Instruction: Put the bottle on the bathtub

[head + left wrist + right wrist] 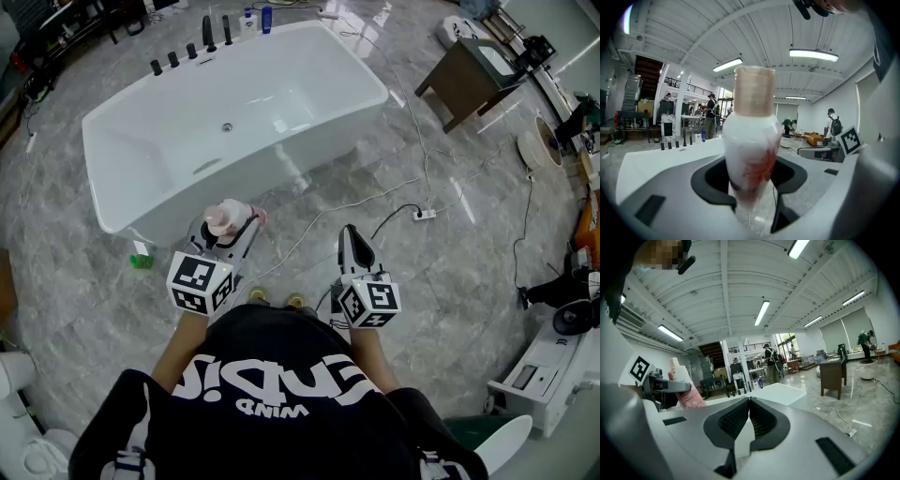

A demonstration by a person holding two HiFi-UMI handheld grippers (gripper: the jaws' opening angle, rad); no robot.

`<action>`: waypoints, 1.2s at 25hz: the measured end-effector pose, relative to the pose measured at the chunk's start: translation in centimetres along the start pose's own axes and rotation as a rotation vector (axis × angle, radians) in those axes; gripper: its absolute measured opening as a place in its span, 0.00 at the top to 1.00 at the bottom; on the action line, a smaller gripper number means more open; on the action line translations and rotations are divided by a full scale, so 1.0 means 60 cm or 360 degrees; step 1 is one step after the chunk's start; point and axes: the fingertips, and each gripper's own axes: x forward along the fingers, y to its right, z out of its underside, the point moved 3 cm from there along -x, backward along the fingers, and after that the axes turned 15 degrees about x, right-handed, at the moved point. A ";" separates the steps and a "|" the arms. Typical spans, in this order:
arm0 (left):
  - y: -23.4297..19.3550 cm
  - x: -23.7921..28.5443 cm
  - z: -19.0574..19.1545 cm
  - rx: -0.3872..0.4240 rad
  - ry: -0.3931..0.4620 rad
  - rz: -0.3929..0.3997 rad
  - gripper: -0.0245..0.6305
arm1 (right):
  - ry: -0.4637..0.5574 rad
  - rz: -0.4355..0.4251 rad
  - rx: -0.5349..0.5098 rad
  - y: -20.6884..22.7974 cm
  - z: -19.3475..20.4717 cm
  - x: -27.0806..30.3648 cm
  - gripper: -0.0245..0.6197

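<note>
The grey marble-patterned tiled floor (441,300) has a glossy finish and runs through a large hall with a white ribbed ceiling and long strip lights (813,54). People stand far off among tables in the background.

At the left of the head view, a small green object (142,261) lies on the floor just beside the near corner of the white freestanding bathtub (262,94). The bathtub is set at a slant across the floor. A row of black tap fittings (191,51) stands on its far rim, and a small blue bottle (266,19) stands further along that rim.

In front of the tub's near wall, the left hand-held gripper (230,234) is clamped on the lower body of a white plastic bottle with a pink-red label and a pale cap (223,220). The bottle stands upright between the jaws, over the floor. It is close to the bathtub but not on it.

A thin white cable (319,220) trails across the tiles between the tub and the person. It leads toward a white power strip (425,215).

The right hand-held gripper (349,234) is near the left one and well short of the tub. Its ribbed jaws are pressed together with nothing between them.

Further right, a dark brown wooden cabinet with a white basin top (466,80) stands apart from the bathtub. More equipment lies along the right edge of the floor.
</note>
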 end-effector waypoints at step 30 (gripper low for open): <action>-0.087 0.153 0.036 0.0049 -0.0041 0.0216 0.62 | 0.0049 0.0172 0.0074 0.066 0.015 0.118 0.92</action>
